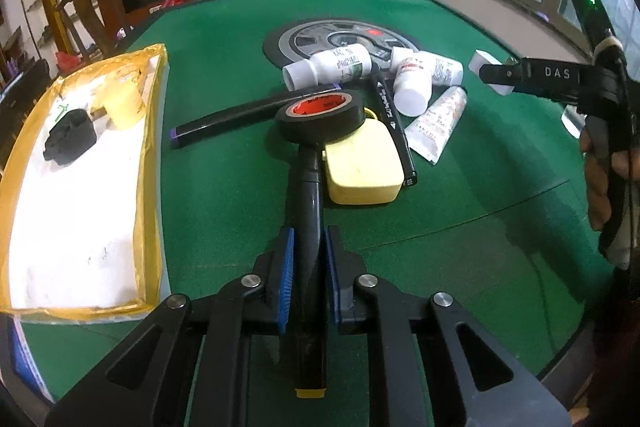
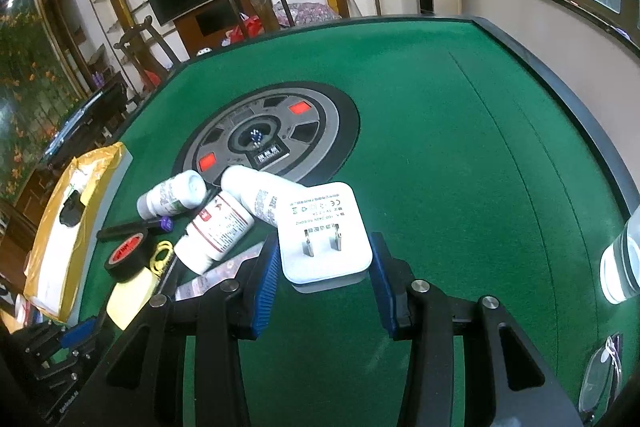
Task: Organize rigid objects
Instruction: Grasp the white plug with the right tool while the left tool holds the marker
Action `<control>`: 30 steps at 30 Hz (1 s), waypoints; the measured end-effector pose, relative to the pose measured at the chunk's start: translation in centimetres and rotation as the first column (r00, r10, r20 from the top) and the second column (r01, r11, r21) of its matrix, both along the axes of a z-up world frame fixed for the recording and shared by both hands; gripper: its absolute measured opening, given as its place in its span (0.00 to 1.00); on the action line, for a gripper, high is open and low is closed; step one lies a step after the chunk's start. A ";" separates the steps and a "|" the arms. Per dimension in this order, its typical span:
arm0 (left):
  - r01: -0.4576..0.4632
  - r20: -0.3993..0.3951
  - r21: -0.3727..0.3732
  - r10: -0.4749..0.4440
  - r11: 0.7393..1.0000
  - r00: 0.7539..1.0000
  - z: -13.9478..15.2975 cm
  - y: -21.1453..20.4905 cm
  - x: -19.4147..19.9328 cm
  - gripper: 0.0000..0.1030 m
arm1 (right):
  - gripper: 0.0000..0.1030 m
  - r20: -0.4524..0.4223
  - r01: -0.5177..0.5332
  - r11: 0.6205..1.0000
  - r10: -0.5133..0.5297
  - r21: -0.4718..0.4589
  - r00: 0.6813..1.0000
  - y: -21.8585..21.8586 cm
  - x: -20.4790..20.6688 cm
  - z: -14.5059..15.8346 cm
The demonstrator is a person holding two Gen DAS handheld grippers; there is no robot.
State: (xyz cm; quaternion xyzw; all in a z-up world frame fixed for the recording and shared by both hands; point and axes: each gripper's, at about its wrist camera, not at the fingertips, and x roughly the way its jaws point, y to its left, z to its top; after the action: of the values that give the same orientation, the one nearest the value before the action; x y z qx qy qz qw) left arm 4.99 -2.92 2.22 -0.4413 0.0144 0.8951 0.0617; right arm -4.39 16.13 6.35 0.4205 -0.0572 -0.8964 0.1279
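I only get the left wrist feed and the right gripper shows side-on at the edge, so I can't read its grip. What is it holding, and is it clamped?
Observer: The right gripper holds a white plug adapter, both blue pads against its sides, prongs facing the camera.
Operator: Is it lifted or resting on the felt?
Observer: I cannot tell for sure; its lower edge casts a shadow on the green table right below it.
Operator: Anything to the right of that gripper I should avoid?
Observer: Yes, a clear glass stands near the table's right edge, and a pair of spectacles lies nearer the operator.
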 end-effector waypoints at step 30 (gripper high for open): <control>-0.048 -0.002 0.060 0.048 0.997 0.999 0.2 -1.3 -0.5 0.12 | 0.37 -0.010 -0.031 0.999 0.031 -0.018 0.999 -0.7 0.5 0.4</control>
State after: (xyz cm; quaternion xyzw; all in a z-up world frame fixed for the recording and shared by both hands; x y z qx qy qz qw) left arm 4.47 -4.18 2.39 -0.4381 -0.0228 0.8970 0.0533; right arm -3.92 15.43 6.72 0.4157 -0.0584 -0.8958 0.1459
